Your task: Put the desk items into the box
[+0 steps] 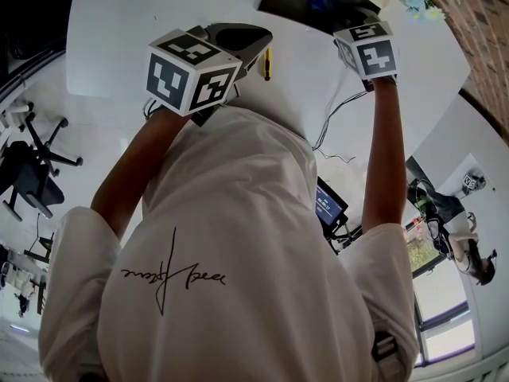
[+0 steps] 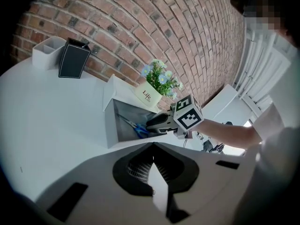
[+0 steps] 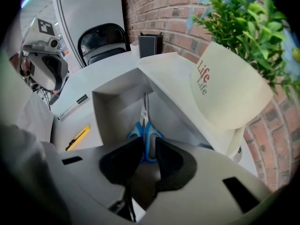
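Note:
The white box (image 3: 110, 109) stands open on the white table, against the flower pot. Blue-handled scissors (image 3: 146, 128) lie on its floor, blades pointing away; in the left gripper view the scissors (image 2: 137, 129) show in the same place. My right gripper (image 3: 148, 143) hangs steeply down over the handles, jaws open a little, and the handle shows through the gap, not squeezed. Seen from the left gripper view, the right gripper (image 2: 157, 122) is at the box mouth. My left gripper (image 2: 152, 165) hovers back over bare table, jaw tips together, holding nothing. A yellow utility knife (image 3: 77, 138) and a marker (image 3: 72, 107) lie on the table left of the box.
A cream flower pot (image 3: 229, 88) stands right of the box by the brick wall. A black pen holder (image 2: 72, 57) and a white container (image 2: 47, 53) sit at the far table edge. A black chair (image 3: 101, 41) stands beyond the table. Cables (image 1: 334, 126) hang off the near edge.

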### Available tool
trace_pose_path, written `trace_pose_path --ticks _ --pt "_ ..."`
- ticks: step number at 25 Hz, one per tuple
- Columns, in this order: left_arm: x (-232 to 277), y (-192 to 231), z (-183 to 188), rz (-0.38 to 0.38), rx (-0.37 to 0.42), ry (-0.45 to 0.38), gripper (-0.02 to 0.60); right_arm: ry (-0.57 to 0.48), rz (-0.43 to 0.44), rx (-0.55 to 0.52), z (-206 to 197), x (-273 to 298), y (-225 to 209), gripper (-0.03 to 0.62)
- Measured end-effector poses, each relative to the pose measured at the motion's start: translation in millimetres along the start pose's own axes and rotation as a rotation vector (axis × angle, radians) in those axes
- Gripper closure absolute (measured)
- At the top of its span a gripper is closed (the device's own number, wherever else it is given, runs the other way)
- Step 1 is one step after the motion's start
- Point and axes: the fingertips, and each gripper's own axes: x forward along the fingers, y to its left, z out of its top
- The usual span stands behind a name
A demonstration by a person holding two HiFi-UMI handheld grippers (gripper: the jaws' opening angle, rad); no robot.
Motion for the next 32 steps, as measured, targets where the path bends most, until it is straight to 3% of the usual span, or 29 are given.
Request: trace_pose_path --ticks 12,22,32 --pt "7 -14 7 -0.020 0.029 -0.003 0.577 -0.095 -0.062 0.042 3 -30 -1 0.542" --pt "6 -25 17 -0.020 0.076 -0.043 0.577 -0.134 -0.071 0.049 -11 -40 13 0.556" --pt "5 -29 11 -0.017 0.088 -0.025 0.577 -0.166 -0.054 0.072 -16 -56 43 0.560"
